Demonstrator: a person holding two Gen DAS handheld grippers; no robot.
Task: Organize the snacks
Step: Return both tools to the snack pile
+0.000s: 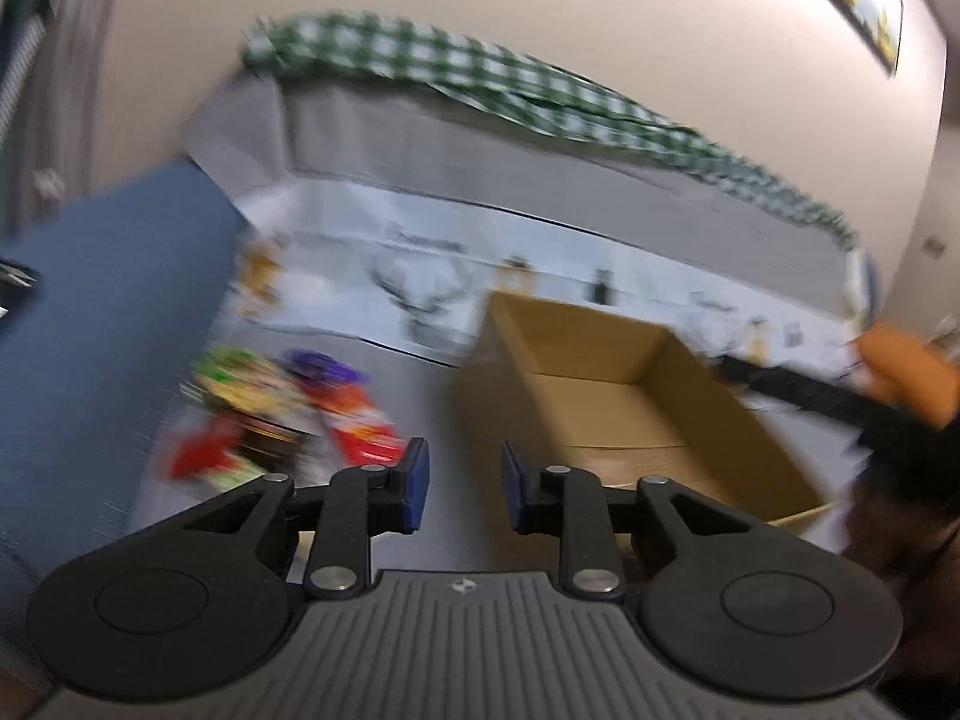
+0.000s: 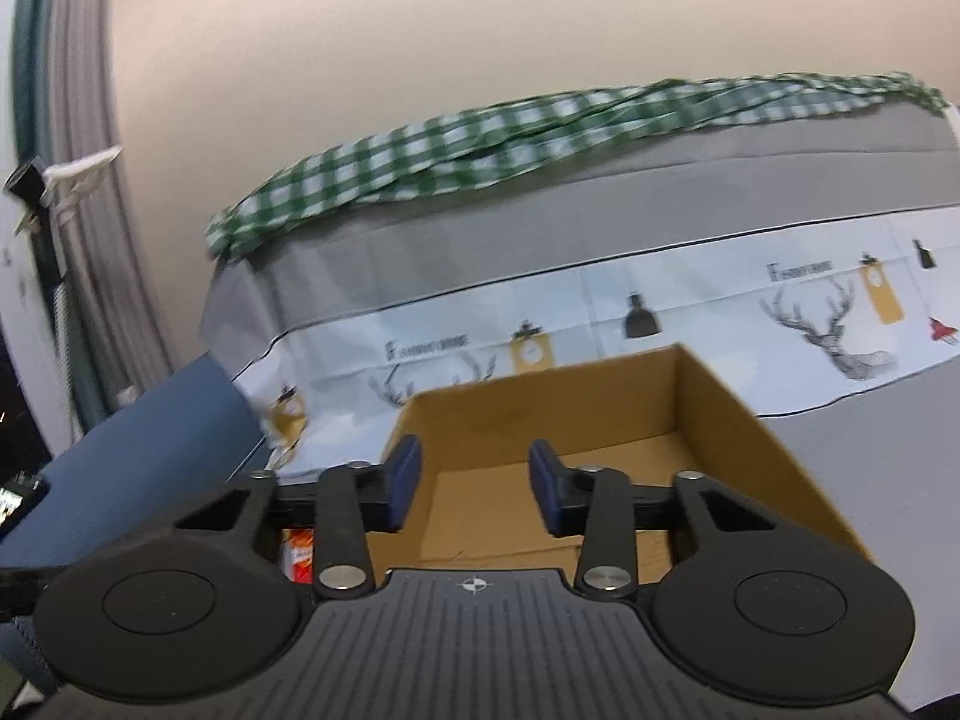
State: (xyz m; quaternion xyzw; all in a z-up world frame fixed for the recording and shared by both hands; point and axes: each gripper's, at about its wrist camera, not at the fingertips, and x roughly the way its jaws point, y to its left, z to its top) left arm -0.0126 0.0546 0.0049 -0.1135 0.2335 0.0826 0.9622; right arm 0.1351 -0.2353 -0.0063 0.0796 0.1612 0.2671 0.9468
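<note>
We are holding the left gripper [image 1: 465, 489] with its jaws parted and nothing between them; the snack packets [image 1: 288, 420] are lying ahead to its left, the cardboard box [image 1: 606, 408] ahead to its right. We are keeping the right gripper [image 2: 474, 483] equally agape and bare, facing the box [image 2: 600, 480].

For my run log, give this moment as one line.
left gripper: open, empty | right gripper: open, empty | cardboard box: empty | snack packets: beside box
</note>
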